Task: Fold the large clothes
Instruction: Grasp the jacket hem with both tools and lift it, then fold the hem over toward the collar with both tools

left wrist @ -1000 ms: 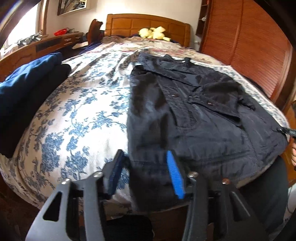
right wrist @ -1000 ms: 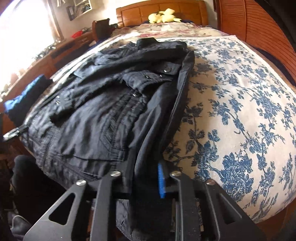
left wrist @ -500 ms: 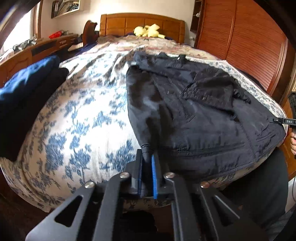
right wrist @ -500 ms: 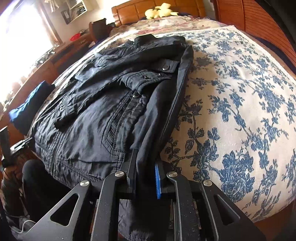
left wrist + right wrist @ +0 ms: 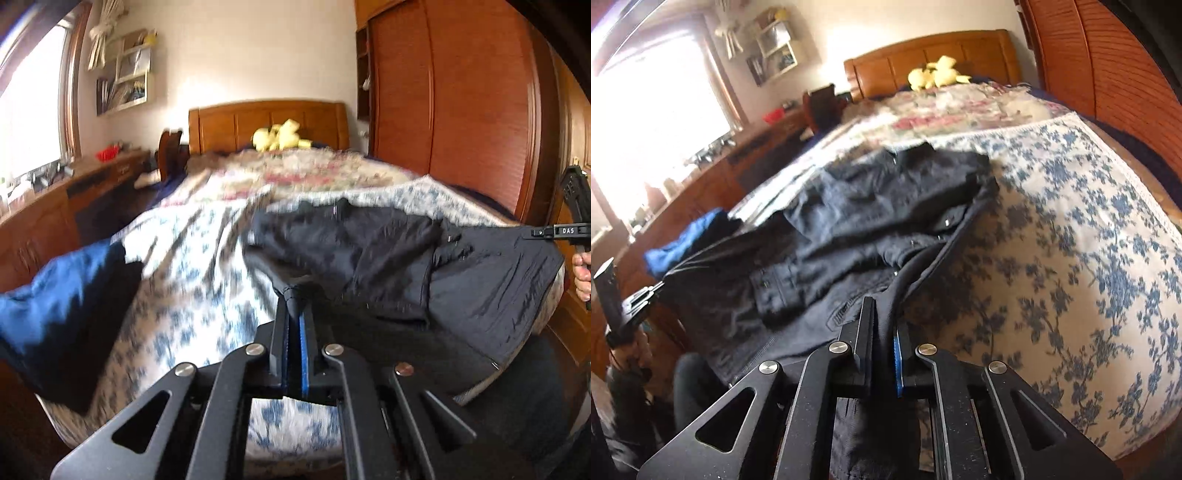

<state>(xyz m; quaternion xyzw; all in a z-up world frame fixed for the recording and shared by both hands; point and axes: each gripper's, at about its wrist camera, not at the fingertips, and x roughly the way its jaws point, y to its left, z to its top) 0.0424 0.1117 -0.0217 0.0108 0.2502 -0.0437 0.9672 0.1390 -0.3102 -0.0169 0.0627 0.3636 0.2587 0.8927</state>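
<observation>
- Left wrist view: our left gripper (image 5: 295,314), spread a second ago, has just been closing and now pinches the hem of the black jacket (image 5: 388,251); that corner has risen off the bedspread (image 5: 192,258), starting the fold. "DAS" reads on the right gripper (image 5: 532,233)
- Right wrist view: the right gripper pinches the other hem corner, also raised; no writing legible

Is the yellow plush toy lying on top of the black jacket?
No, the yellow plush toy sits far back by the wooden headboard, well apart from the black jacket near the bed's foot.
</observation>
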